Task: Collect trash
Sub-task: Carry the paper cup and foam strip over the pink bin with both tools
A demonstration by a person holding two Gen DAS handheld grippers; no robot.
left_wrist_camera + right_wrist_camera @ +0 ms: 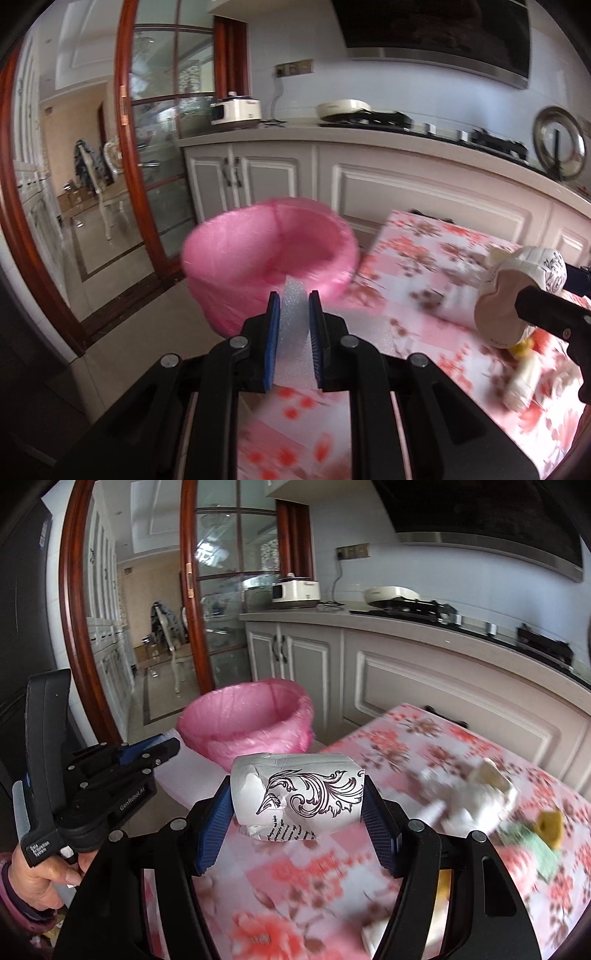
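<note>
A bin lined with a pink bag (269, 251) stands on the floor past the table's far left corner; it also shows in the right wrist view (247, 720). My left gripper (291, 306) is shut on a sheet of white foam wrap (293, 325), held just short of the bin; it appears at the left of the right wrist view (162, 747). My right gripper (297, 797) is shut on a crushed white paper cup with a dark scroll print (295, 797), above the table; the cup also shows in the left wrist view (524, 284).
The table wears a pink floral cloth (295, 878). More litter lies at its right: crumpled white paper (476, 797), a green cloth (535, 849) and a brown lump (550, 827). White kitchen cabinets (388, 184) run behind, and a glass door (162, 147) stands at the left.
</note>
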